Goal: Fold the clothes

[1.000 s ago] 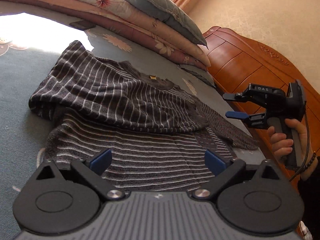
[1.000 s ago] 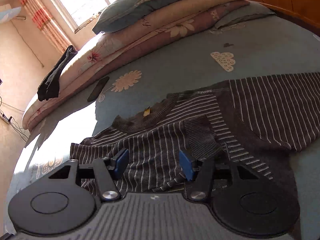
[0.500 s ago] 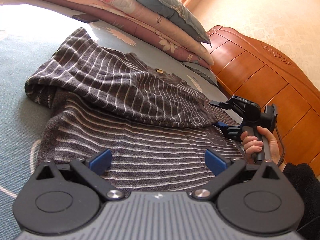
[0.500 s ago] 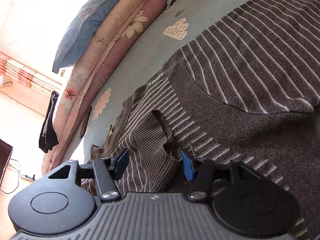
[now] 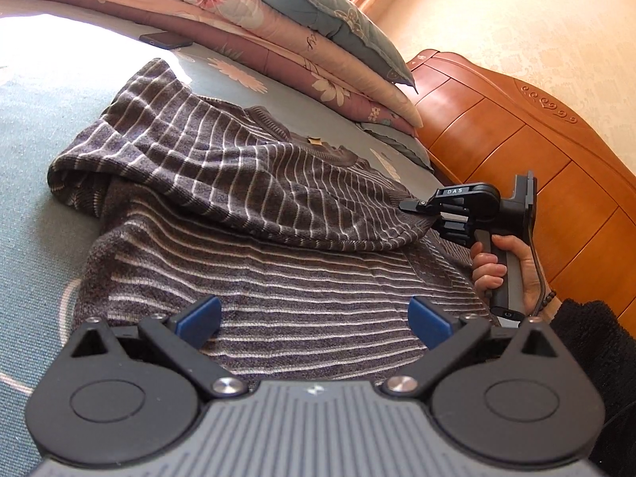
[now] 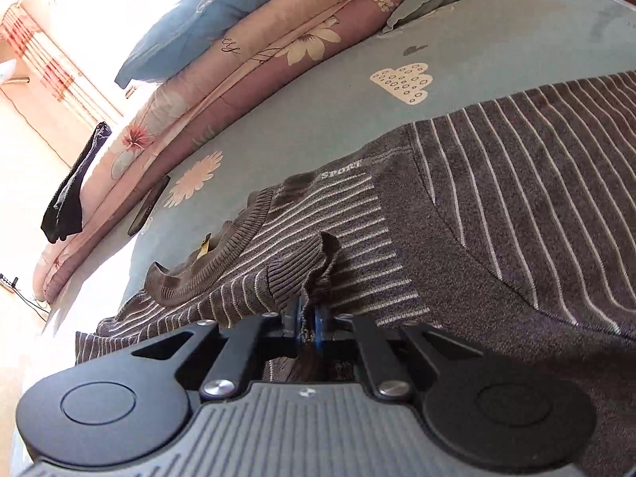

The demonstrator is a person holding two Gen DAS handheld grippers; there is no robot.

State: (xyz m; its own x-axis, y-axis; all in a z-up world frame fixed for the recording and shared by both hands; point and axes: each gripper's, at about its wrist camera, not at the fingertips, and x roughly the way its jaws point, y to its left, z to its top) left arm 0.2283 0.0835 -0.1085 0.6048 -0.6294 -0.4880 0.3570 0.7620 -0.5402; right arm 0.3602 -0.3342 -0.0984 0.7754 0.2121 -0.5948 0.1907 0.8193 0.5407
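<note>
Now clamped on the sweater (image 6: 497, 206) cuff, the right gripper (image 6: 306, 328) has closed its fingers (left gripper (image 5: 314, 318) gapes).

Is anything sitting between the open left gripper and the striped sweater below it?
Nothing visible. The left gripper is open directly over the sweater, with only bare knit between its pads. The right gripper already pinches the sleeve cuff.

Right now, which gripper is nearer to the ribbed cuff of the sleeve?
Right. The right gripper is shut on the sleeve just below its cuff. The left gripper is open over the sweater's lower body, apart from the cuff.
</note>
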